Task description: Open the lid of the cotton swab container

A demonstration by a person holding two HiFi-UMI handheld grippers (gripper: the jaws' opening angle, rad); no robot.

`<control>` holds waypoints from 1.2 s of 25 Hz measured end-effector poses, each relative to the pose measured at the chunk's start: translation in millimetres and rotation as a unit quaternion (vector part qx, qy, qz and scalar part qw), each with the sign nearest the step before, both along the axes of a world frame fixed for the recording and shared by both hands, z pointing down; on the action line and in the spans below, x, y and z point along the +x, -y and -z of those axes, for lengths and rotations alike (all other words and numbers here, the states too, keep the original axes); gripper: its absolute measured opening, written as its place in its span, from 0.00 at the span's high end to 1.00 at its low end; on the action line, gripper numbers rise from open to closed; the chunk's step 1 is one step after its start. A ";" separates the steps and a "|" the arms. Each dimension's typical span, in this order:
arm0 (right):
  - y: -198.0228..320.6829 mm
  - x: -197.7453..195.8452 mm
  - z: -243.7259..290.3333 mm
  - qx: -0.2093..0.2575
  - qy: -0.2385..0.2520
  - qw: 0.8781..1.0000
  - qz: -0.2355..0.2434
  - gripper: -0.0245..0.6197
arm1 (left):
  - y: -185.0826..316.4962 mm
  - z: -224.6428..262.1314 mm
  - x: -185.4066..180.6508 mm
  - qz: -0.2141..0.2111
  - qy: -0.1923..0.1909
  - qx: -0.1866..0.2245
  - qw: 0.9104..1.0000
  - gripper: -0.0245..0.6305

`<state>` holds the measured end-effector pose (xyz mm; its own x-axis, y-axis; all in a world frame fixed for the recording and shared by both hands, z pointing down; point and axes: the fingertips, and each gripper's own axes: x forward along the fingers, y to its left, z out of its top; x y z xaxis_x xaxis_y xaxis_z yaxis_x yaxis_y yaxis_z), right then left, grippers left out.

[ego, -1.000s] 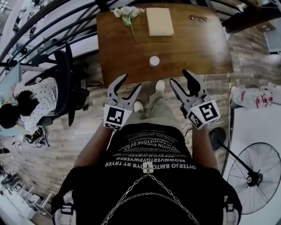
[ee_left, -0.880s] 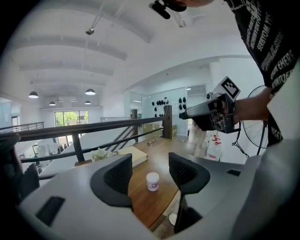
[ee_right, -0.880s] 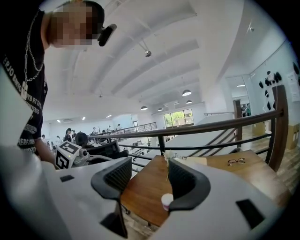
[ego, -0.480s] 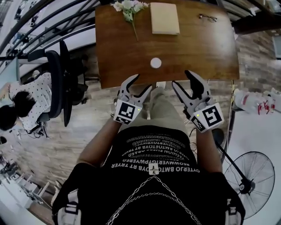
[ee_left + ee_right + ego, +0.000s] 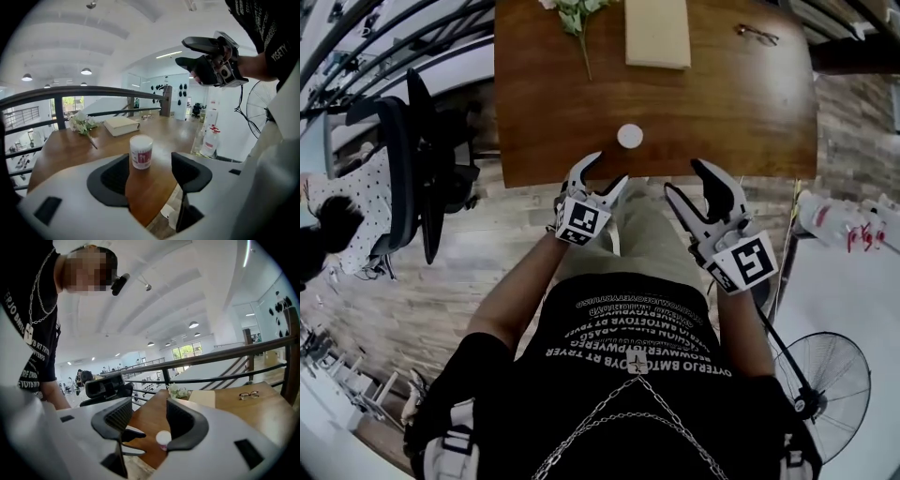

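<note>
The cotton swab container (image 5: 629,136) is a small white tub with a closed white lid. It stands upright near the front edge of the brown wooden table (image 5: 544,112). My left gripper (image 5: 602,173) hangs just in front of that edge, a little short of the tub. Its jaws have just been opening and hold nothing. In the left gripper view the tub (image 5: 141,152) shows past my open left gripper (image 5: 150,176), with its red label facing me. My right gripper (image 5: 686,178) is open and empty, off the table to the right of the tub (image 5: 163,438).
A closed book (image 5: 657,33), a sprig of white flowers (image 5: 577,14) and a pair of glasses (image 5: 757,36) lie at the table's far side. A black office chair (image 5: 403,159) stands left; a floor fan (image 5: 825,380) and spray bottles (image 5: 848,220) are right.
The left gripper has dropped and moved forward to the table's front edge, with its jaws spread wider. The right gripper has sunk slightly. The table sits closer in the head view.
</note>
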<state>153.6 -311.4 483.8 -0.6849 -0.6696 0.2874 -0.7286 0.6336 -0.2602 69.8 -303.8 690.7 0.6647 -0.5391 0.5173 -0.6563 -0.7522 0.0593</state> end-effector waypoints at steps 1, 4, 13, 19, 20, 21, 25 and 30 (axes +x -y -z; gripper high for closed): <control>2.1 1.2 -1.8 -0.006 0.008 1.000 -0.001 0.61 | 4.5 -7.2 1.2 0.001 0.000 -0.002 1.000 0.53; 5.4 0.7 -8.6 -0.020 0.017 1.000 0.005 0.61 | 15.6 -27.5 6.3 0.002 0.009 -0.002 1.000 0.53; 13.2 8.7 -28.0 -0.038 0.017 0.999 0.014 0.61 | 45.2 -56.2 22.1 -0.001 0.037 0.005 0.999 0.52; 16.2 11.2 -37.9 -0.047 0.022 0.999 0.016 0.61 | 41.6 -65.4 33.3 -0.021 0.066 0.005 0.998 0.51; 15.9 10.4 -38.6 -0.048 0.022 0.998 0.018 0.61 | 43.1 -65.3 35.5 -0.020 0.067 0.006 0.998 0.51; 15.1 9.7 -38.9 -0.049 0.023 0.998 0.020 0.61 | 45.3 -65.8 37.5 -0.019 0.071 0.007 0.997 0.51; 11.0 11.6 -36.1 -0.051 0.024 0.998 0.023 0.61 | 50.6 -71.4 42.6 -0.017 0.105 0.012 0.994 0.51; 6.4 7.7 -38.7 -0.056 0.024 0.998 0.022 0.61 | 53.3 -74.5 39.2 0.003 0.112 0.021 0.993 0.51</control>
<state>161.4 -317.8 522.5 -0.7284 -0.6033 0.3246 -0.6849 0.6301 -0.3659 109.0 -357.2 765.2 0.5327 -0.5665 0.6288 -0.6534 -0.7474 -0.1198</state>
